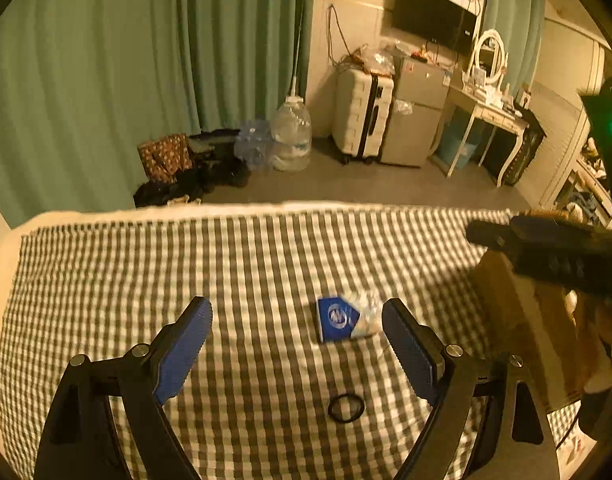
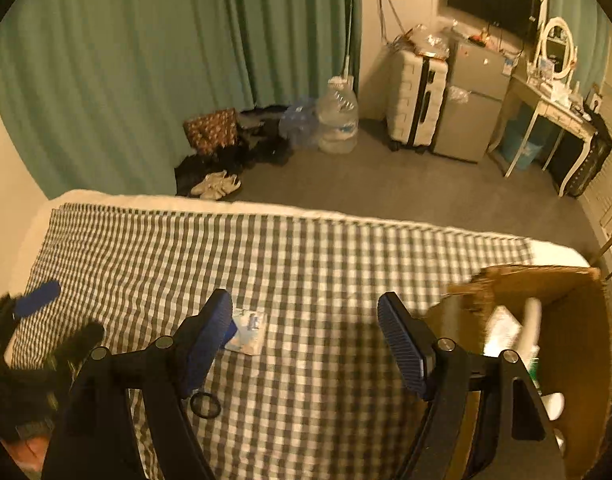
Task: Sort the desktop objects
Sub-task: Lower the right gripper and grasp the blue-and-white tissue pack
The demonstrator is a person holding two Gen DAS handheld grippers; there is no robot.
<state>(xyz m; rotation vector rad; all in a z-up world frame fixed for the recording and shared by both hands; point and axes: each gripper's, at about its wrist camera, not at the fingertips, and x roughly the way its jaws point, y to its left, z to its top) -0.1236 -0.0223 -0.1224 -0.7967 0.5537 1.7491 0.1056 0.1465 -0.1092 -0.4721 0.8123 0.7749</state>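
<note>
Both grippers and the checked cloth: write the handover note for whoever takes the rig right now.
Left gripper: open, empty, above the checked cloth.
Right gripper: open, empty, beside the cardboard box.
On the cloth: blue-and-white packet and black ring, both loose.
Done: several items, including a white tube, already lie in the box.
Left: packet and ring probably go in the box next.

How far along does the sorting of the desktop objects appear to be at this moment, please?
Partly done: several items already sit in the cardboard box. Nothing is in hand; the left gripper and right gripper are both open and empty. Left on the checkered cloth: the blue-and-clear packet and the black ring.
</note>
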